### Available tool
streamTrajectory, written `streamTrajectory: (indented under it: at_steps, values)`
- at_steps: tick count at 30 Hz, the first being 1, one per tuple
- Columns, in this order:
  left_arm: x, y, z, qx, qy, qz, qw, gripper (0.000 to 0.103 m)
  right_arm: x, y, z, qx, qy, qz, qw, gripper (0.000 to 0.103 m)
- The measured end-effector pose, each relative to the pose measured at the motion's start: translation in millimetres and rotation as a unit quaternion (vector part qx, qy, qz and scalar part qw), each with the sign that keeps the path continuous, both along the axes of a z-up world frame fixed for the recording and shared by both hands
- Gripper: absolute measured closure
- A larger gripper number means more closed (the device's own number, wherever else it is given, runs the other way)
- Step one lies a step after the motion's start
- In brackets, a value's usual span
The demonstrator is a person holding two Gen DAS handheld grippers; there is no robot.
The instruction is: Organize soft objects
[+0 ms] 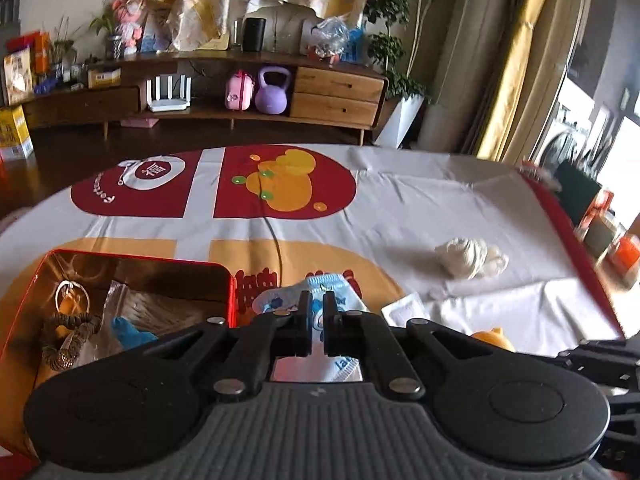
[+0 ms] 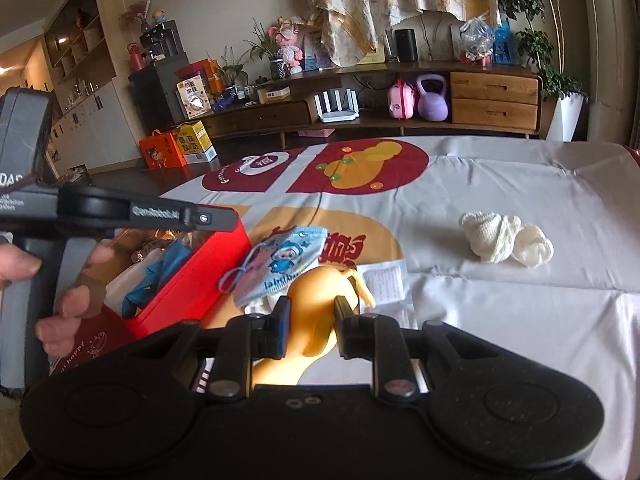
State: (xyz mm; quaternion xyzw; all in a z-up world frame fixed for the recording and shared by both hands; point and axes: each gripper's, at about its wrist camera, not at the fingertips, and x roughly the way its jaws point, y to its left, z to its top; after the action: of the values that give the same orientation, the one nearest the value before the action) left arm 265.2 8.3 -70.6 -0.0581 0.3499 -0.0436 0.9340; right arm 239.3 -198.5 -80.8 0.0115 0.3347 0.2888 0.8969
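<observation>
The left gripper [image 1: 316,322] pinches a light-blue child's face mask with cartoon print [image 1: 320,300], lifted just right of the open red tin box [image 1: 230,292], so this gripper is the nearer one. The right gripper [image 2: 310,326] clamps a soft yellow rubber toy [image 2: 320,300]. Beyond it to the right, rolled white socks [image 2: 506,242] lie on the tabletop [image 2: 520,320].

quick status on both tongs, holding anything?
Left tongs: shut on the blue child's face mask.
Right tongs: shut on the yellow soft toy.
</observation>
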Motion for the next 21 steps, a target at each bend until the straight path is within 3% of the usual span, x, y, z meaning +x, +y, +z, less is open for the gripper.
streamTrajectory:
  at_steps: [3,4,7,8,18,21]
  values:
    - [5.1,-13.5,-6.6,0.020,-0.001,-0.010,0.9998,0.095,1.5,-3.0,-2.2,0.000,0.002,0.000,1.000,0.082]
    - [8.6,-17.5,-9.8,0.024,0.002,-0.011,0.9996,0.089,2.5,-4.3,-3.2,0.001,0.003,0.000,1.000,0.082]
    - [22.4,-27.1,-21.9,0.036,0.015,-0.012,0.9992,0.053,6.9,-9.1,-6.9,0.003,0.005,0.000,1.000,0.082]
    - [26.5,-29.5,-25.7,0.039,0.018,-0.012,0.9990,0.034,8.5,-11.1,-8.4,0.004,0.006,-0.001,1.000,0.082]
    - [56.2,-48.8,-56.9,0.078,0.054,-0.003,0.9955,0.032,22.2,-23.0,-26.1,0.013,0.024,-0.004,1.000,0.082]
    - [60.2,-48.0,-60.7,0.071,0.057,0.007,0.9958,0.032,23.7,-21.8,-29.0,0.012,0.027,-0.002,1.000,0.082]
